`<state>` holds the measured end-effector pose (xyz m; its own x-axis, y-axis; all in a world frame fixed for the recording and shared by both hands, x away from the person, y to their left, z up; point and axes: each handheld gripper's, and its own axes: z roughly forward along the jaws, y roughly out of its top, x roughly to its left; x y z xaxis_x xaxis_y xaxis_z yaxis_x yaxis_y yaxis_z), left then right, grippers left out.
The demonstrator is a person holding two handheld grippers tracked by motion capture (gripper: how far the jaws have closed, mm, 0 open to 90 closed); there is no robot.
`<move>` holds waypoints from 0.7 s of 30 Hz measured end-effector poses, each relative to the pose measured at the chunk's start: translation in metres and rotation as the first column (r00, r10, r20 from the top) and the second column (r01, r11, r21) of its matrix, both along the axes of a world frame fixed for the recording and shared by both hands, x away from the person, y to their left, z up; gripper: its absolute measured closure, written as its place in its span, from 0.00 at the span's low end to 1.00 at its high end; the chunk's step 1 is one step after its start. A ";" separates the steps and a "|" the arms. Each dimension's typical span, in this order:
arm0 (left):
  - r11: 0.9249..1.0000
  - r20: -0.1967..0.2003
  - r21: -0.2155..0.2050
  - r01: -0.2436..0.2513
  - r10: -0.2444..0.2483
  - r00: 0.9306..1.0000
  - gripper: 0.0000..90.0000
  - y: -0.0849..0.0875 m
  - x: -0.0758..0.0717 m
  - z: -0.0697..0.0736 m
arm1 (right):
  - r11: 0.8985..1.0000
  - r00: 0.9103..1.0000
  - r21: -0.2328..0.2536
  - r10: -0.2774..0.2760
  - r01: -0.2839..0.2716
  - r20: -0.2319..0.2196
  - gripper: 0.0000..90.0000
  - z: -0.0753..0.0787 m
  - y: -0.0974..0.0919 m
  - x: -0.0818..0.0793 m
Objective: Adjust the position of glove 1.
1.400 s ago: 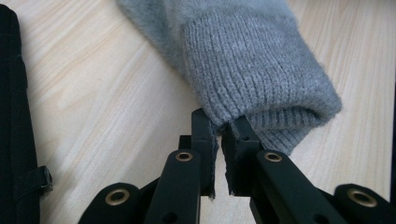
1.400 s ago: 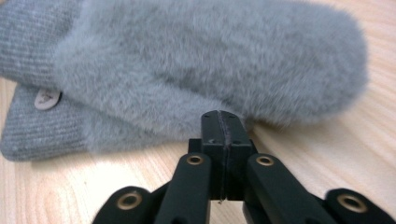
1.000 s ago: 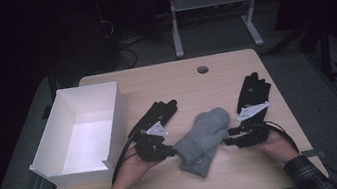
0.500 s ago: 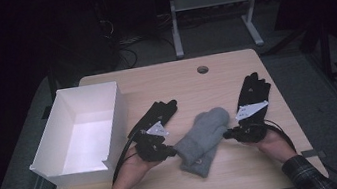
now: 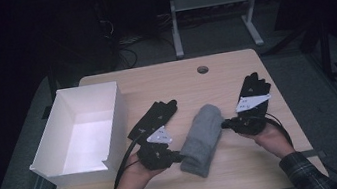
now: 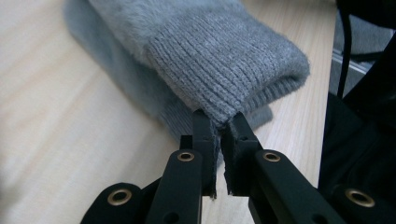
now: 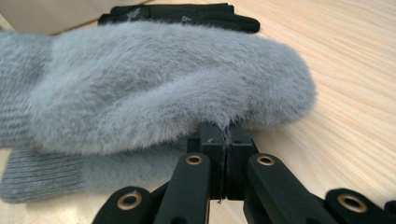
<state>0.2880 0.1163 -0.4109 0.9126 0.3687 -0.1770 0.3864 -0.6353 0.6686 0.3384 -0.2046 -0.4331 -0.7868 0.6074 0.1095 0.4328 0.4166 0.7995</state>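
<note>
A grey fuzzy mitten (image 5: 203,137) lies slantwise in the middle of the wooden table (image 5: 249,173), and a second grey one seems to lie under it. My left gripper (image 5: 178,157) is shut on the ribbed cuff (image 6: 224,60) at the near end, pinching its edge between the pads (image 6: 218,126). From the right, my right gripper (image 5: 225,124) is shut on the furry side edge of the mitten (image 7: 163,79); fur is squeezed between its closed jaws (image 7: 226,135).
A black glove (image 5: 152,119) lies flat left of the mitten, and another black glove (image 5: 253,93) lies at the right behind my right hand. An open white box (image 5: 109,118) stands at the table's left edge. A cable hole (image 5: 202,69) is near the far edge.
The left hand has shifted a little with the cuff in its jaws, and the mitten now looks narrower and straighter. The right hand has stayed where it was.
</note>
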 end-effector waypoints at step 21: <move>1.000 -0.025 -0.013 0.011 -0.012 1.000 0.72 0.009 0.003 -0.004 | 0.992 0.993 -0.089 -0.098 0.093 -0.063 0.77 -0.019 -0.009 0.011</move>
